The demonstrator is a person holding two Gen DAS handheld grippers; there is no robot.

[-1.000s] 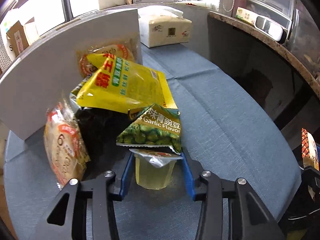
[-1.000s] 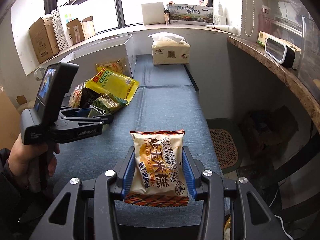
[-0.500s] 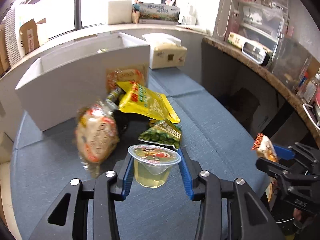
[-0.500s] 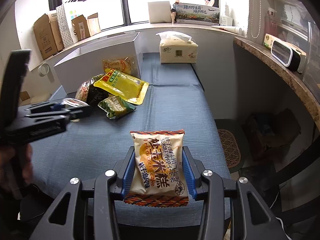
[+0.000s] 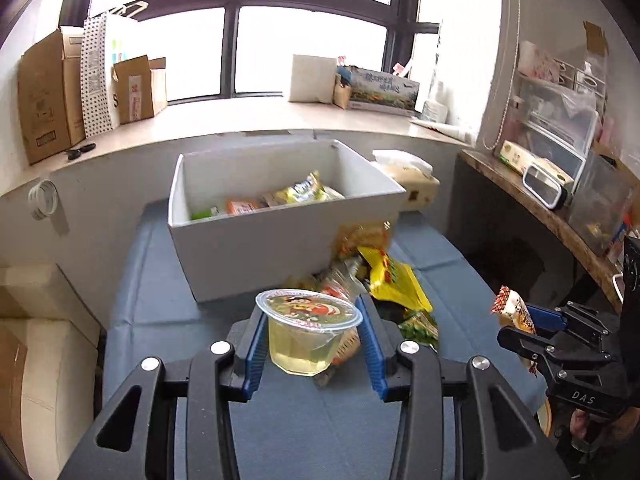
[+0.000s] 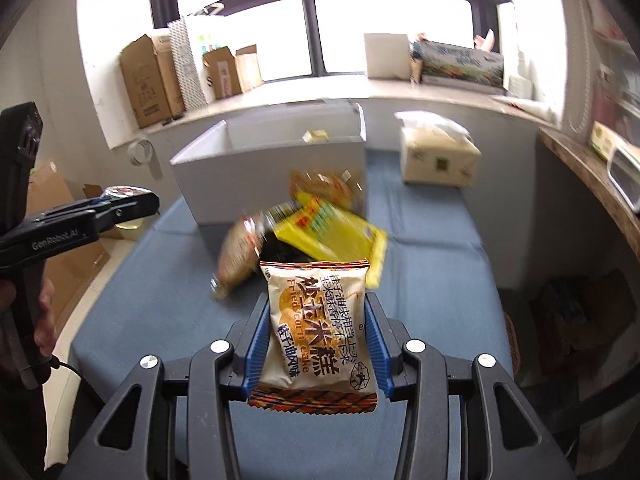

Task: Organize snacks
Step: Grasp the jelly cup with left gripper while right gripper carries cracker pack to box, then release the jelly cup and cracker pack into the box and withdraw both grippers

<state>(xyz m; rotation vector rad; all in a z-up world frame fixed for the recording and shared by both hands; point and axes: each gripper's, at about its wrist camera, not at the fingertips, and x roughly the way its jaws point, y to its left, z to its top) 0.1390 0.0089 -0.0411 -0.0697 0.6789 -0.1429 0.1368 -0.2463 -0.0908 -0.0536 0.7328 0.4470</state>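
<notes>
Snacks held aloft, piled, and already boxed

A clear jelly cup (image 5: 308,332) of yellow gel sits upright between blue jaws; a beige fried rice cake packet (image 6: 320,328) stands gripped likewise. A yellow pouch (image 6: 332,232) tops the loose pile against the white box (image 5: 256,248), which holds several packets.

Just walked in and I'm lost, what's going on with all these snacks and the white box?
A person is sorting snacks with a handheld gripper in each hand. The left gripper is shut on a jelly cup, held up in front of the white box, which already holds a few packets. The right gripper is shut on a rice cake packet. More snack bags lie piled on the blue surface against the box.
</notes>
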